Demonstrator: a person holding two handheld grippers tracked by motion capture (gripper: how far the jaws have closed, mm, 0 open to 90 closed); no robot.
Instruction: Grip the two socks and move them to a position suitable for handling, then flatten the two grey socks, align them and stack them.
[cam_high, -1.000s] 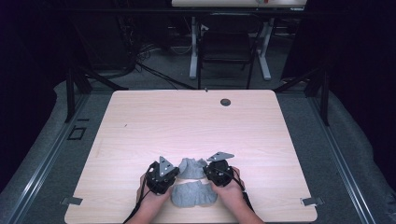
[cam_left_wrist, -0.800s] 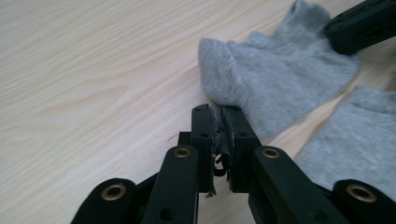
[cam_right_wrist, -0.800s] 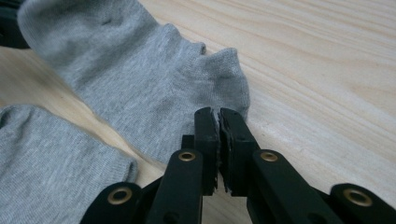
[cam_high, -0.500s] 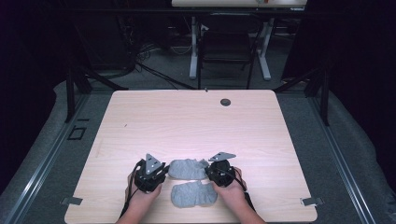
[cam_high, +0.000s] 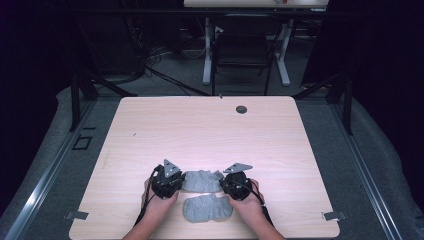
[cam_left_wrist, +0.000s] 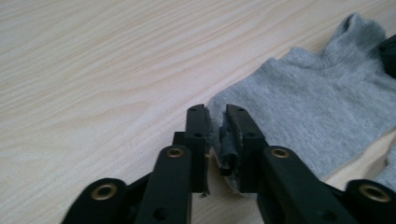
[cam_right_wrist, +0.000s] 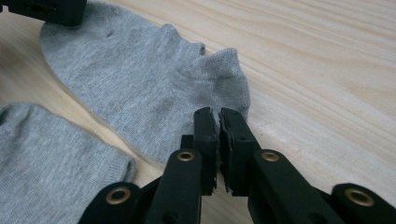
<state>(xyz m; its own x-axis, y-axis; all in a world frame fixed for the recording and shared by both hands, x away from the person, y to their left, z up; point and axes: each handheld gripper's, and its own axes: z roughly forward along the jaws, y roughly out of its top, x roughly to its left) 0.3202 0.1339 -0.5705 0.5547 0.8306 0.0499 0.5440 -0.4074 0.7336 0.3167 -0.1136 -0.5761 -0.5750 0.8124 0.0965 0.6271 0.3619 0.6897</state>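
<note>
Two grey ankle socks lie near the table's front edge. The farther sock (cam_high: 201, 181) is stretched flat between my two grippers. My left gripper (cam_high: 178, 182) is at its left end. In the left gripper view its jaws (cam_left_wrist: 217, 112) have just been closing, and they pinch the toe edge of that sock (cam_left_wrist: 322, 107). My right gripper (cam_high: 223, 183) is shut on the cuff end of the same sock (cam_right_wrist: 140, 84), seen between the jaws (cam_right_wrist: 218, 114) in the right gripper view. The nearer sock (cam_high: 207, 208) (cam_right_wrist: 46, 158) lies loose between the person's hands.
The light wooden table (cam_high: 210, 135) stretches bare beyond the socks, with a round cable hole (cam_high: 241, 109) near its far edge. Tape tabs (cam_high: 334, 216) mark the front corners. A chair (cam_high: 242, 55) and desk legs stand behind the table on dark floor.
My left gripper has moved left from the sock's bunched middle to its left end. The farther sock now lies flatter and longer. The right gripper has kept its place and grip.
</note>
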